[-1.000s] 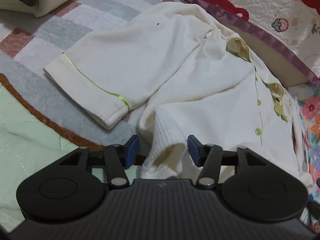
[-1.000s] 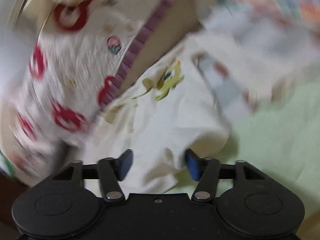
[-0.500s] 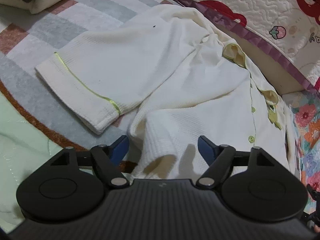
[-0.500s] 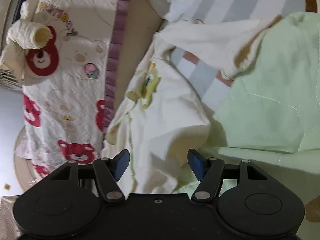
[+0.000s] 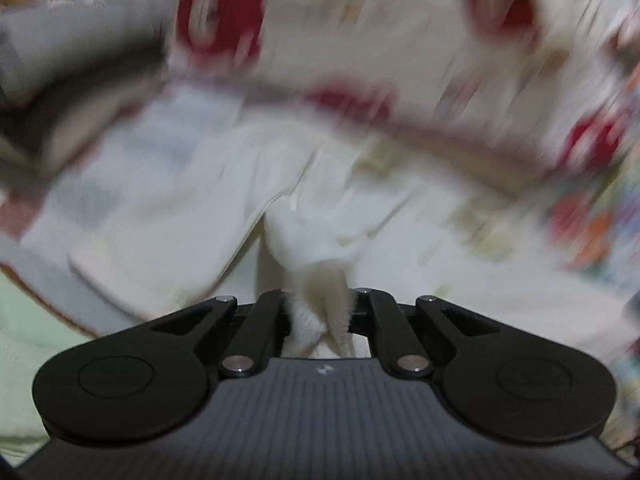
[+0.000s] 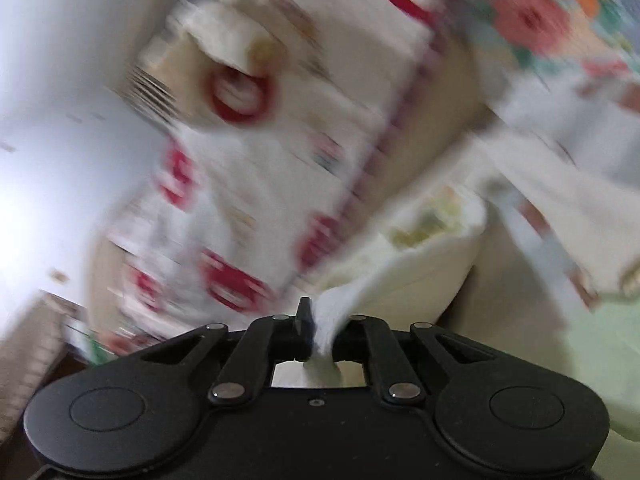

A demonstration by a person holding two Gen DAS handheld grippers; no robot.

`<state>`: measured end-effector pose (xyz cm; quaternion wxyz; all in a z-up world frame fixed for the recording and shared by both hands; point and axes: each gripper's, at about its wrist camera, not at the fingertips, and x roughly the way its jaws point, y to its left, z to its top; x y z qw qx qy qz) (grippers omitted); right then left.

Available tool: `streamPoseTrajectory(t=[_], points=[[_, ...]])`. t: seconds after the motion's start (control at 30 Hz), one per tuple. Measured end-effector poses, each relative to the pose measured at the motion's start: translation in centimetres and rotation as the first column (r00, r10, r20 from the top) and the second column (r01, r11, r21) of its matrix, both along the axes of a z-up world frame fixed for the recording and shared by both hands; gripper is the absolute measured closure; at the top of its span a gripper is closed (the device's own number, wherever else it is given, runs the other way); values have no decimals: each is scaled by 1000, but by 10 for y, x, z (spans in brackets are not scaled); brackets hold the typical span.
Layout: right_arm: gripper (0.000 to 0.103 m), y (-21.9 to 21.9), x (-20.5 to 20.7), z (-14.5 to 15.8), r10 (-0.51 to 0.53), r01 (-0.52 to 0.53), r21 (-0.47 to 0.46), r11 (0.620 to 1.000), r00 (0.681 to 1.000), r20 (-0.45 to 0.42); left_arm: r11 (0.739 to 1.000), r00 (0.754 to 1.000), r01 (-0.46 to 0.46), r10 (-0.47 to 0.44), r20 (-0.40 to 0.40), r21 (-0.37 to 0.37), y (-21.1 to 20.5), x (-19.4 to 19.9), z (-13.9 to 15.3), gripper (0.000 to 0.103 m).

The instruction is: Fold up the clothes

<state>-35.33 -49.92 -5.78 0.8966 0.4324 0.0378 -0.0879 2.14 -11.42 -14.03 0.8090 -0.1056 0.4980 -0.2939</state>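
Quilt blocks ahead; green mat free.

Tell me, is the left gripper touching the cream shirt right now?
Touching. In the left wrist view, the left gripper is shut on a bunched fold of the cream shirt, with fabric pinched between its fingers.

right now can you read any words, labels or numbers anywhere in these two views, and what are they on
No readable text in either view.
Quilt with red prints: motion blur smears everything; any lettering on it cannot be read.
Left gripper, shut on the cream shirt: a small pale mark on its black body, too small to read.
Right gripper, also shut on the shirt: no label visible.
Floral fabric: pattern only, blurred.
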Motion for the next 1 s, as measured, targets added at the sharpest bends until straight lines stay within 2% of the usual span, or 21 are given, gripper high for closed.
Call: streamPoseTrajectory(t=[0.07,0.13,0.2,0.37,0.43,0.47,0.5,0.57,0.63,0.67,0.7,0.73,0.77,0.8,0.87,0.93,0.97,1.0], points=[[94,4,-2,0,-23,15,-73,997,993,-115,1000,1000,-21,20,-10,-19,5,-5,1,99],[94,6,1,-9,-61,27,-136,990,966,-252,998,999,-41,41,-21,-38,9,-10,3,99],[94,3,3,-25,-74,37,-120,992,943,-324,996,998,-62,61,-32,-57,14,-15,4,99],[90,-2,4,-47,-68,51,-56,997,929,-364,988,992,-115,109,-61,-103,25,-28,7,96],[89,-4,6,-53,-66,53,-44,998,922,-382,988,991,-121,114,-73,-95,25,-29,4,93],[81,-4,7,-56,-64,54,-38,998,918,-391,989,990,-120,114,-79,-86,24,-28,1,90],[67,-6,7,-59,-65,58,-28,998,916,-397,990,990,-120,113,-85,-76,23,-28,-1,89],[55,-9,9,-68,-69,75,-1,997,920,-386,990,990,-117,110,-90,-74,21,-25,-6,80],[54,-13,11,-78,-64,83,37,996,931,-359,991,991,-106,99,-87,-79,19,-22,-10,71],[55,-16,13,-84,-62,86,55,995,936,-346,994,994,-88,84,-65,-63,13,-21,-11,73],[75,-19,16,-88,-48,74,67,995,941,-336,998,998,-60,59,-30,-30,4,-20,-10,75],[96,-23,23,-91,-19,43,61,997,938,-345,1000,1000,-23,23,3,8,-5,-19,-8,100],[97,-26,30,-87,-2,22,52,998,935,-355,998,999,28,-29,33,53,-14,-19,-5,100],[97,-30,34,-78,5,13,50,999,942,-336,997,996,54,-58,63,61,-16,-21,5,100],[98,-37,39,-55,14,-2,45,999,960,-281,999,991,44,-40,129,-28,2,-32,45,100],[98,-43,29,-11,3,2,30,1000,986,-165,992,981,40,-16,193,-118,21,-43,85,100],[98,-38,19,17,-13,9,-34,999,992,-124,986,975,40,-3,224,-163,30,-49,105,100],[98,-27,7,44,-39,23,-143,989,993,-110,977,967,42,13,254,-207,39,-55,125,100]])
